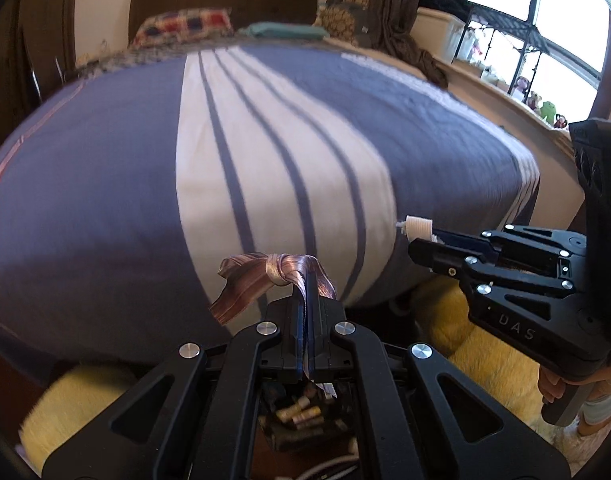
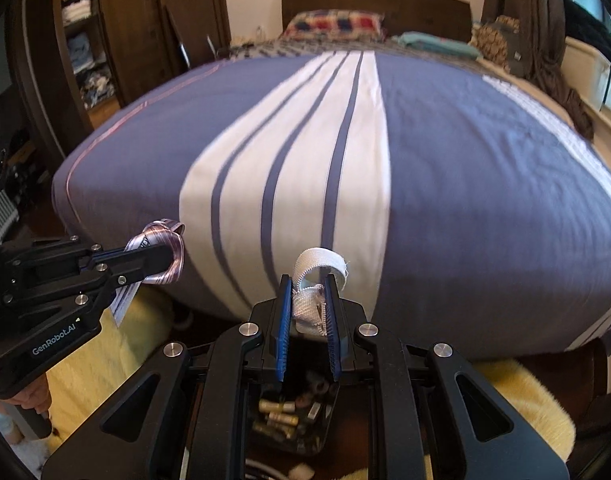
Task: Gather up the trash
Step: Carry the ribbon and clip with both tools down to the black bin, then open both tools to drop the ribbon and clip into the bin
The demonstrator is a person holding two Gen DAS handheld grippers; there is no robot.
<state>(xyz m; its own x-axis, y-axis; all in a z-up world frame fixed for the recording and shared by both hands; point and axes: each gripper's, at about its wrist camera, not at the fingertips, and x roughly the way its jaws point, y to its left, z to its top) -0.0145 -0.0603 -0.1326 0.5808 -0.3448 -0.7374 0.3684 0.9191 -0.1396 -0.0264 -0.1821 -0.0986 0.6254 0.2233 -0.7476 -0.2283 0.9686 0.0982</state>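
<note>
So I've got my left gripper (image 1: pixel 305 280) clamped tight on a knotted shiny wrapper (image 1: pixel 265 276) and my right gripper (image 2: pixel 308 292) squeezed on a scrap of white woven strap (image 2: pixel 319 268), both hanging just off the foot of the bed (image 2: pixel 465 184). Below them sits a dark bin (image 2: pixel 293 412) of small junk on a fluffy yellow rug (image 2: pixel 521 400). Nothing's blocking the bin, though the bed edge is close.

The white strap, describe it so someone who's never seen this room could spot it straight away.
Start at the big bed with the blue and white striped cover and come down to its near edge. There the right claw is shut on the white strap, a short woven band that loops above the fingers. The left claw beside it holds a shiny purple ribbon instead.
</note>
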